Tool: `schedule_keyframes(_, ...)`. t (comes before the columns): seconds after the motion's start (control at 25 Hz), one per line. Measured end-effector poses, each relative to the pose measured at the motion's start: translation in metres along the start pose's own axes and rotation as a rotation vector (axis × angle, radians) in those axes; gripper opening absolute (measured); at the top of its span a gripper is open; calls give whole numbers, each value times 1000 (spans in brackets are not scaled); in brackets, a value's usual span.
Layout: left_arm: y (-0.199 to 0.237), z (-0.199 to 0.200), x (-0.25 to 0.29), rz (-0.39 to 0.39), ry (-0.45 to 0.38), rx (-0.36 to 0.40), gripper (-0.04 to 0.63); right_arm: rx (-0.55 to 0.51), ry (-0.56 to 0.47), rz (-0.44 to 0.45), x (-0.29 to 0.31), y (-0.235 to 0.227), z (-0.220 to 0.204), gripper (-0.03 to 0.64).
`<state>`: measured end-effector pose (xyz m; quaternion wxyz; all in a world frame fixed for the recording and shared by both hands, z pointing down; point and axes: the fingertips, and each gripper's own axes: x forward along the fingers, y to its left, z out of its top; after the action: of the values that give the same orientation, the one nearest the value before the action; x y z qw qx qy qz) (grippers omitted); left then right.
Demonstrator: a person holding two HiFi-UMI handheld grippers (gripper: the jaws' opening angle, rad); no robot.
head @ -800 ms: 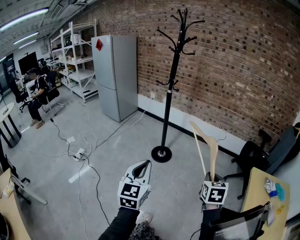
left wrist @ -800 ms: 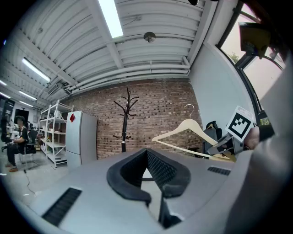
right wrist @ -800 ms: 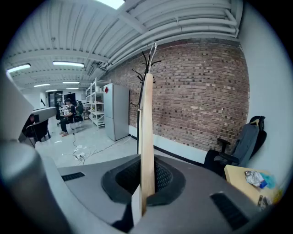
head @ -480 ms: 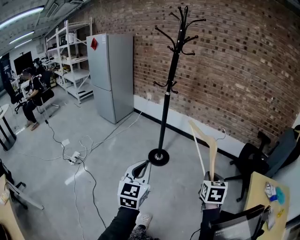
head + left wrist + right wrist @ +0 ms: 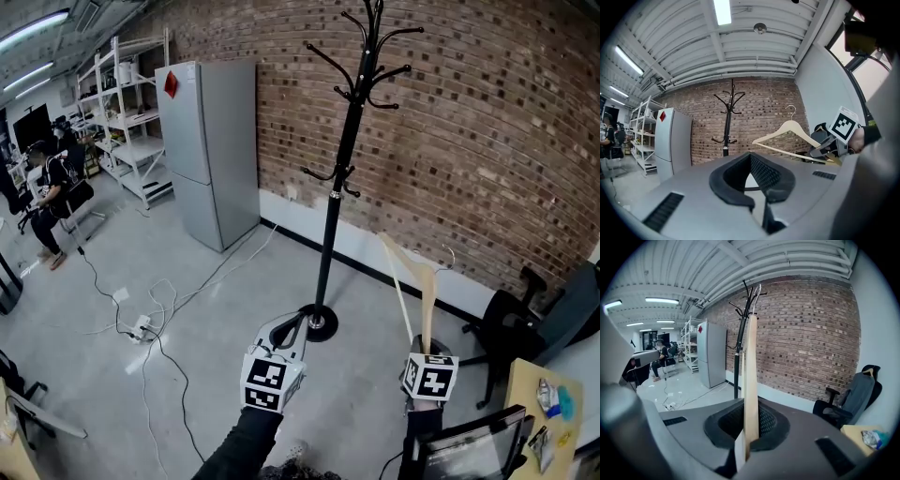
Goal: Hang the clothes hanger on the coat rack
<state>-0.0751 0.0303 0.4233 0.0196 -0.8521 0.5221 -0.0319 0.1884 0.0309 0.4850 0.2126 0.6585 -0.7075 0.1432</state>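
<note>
Overhead, the head view shows the right gripper [image 5: 424, 347] clenched on one arm-end of a pale wooden clothes hanger with a metal hook [image 5: 415, 286]. The hanger stands upright above the gripper, well apart from the tall black metal coat rack [image 5: 343, 169] by the brick wall [image 5: 487, 141]. The left gripper [image 5: 300, 321] is level, its jaws together on nothing. A grey two-door fridge [image 5: 211, 141] stands with its doors shut. The white open shelving unit [image 5: 127, 112] beside it carries items too small to tell.

From the left gripper view, the jaw tips meet at a point. The hanger shows at the right, beside the rack but clear of its pegs.

From the right gripper view, the pads press the hanger's wooden arm, which rises in line with the rack's pole. A black office chair [image 5: 853, 397] stands at the right.
</note>
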Motion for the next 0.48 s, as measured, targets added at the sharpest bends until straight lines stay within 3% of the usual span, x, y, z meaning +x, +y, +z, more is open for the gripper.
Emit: schedule_keyframes(0.48, 59, 19, 69, -24, -24, 28, 8, 39, -26, -38, 61, 5, 59, 8)
